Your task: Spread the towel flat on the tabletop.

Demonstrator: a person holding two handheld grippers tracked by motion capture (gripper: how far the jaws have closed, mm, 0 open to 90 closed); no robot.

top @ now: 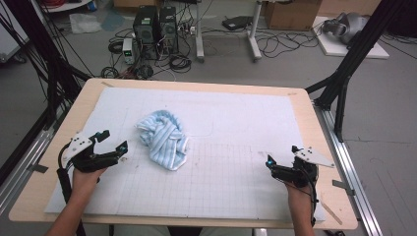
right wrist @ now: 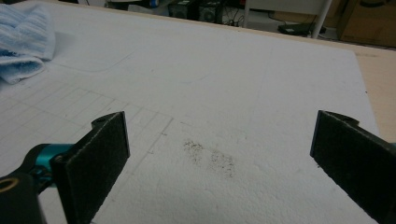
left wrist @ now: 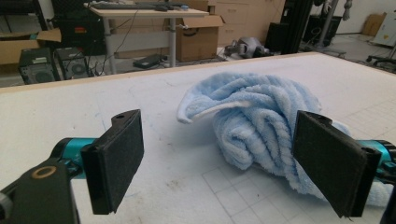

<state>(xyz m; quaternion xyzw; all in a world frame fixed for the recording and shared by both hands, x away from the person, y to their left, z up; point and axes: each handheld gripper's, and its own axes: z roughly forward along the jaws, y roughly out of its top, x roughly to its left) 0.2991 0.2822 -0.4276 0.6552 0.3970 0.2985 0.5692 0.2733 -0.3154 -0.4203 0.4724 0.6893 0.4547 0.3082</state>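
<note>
Pale blue and ribbed, the terry towel (top: 163,139) lies crumpled in a loose heap on the white gridded mat (top: 236,123) that covers the wooden table (top: 314,123). It sits nearer the left gripper (top: 114,141) than the right gripper (top: 280,158).

In the high view the left gripper rests low over the mat at the left, its jaws aimed at the towel and standing wide apart with nothing between them. In the left gripper view the towel (left wrist: 261,126) lies just ahead of the two black pads (left wrist: 119,163), spreading from the middle of the gap across to the right-hand pad, which overlaps its lower edge in the picture. Whether that pad actually brushes the cloth is hard to say from this angle; it looks a little short of it. A folded corner of the towel points toward the left-hand pad, with bare mat between them.

The right gripper is held over the mat near the right edge, well apart from the towel. Its jaws are also spread and released. In the right gripper view, a faint grey smudge (right wrist: 210,158) marks the mat between the pads (right wrist: 100,154), and the towel (right wrist: 23,42) lies far off past the left-hand pad.
</note>
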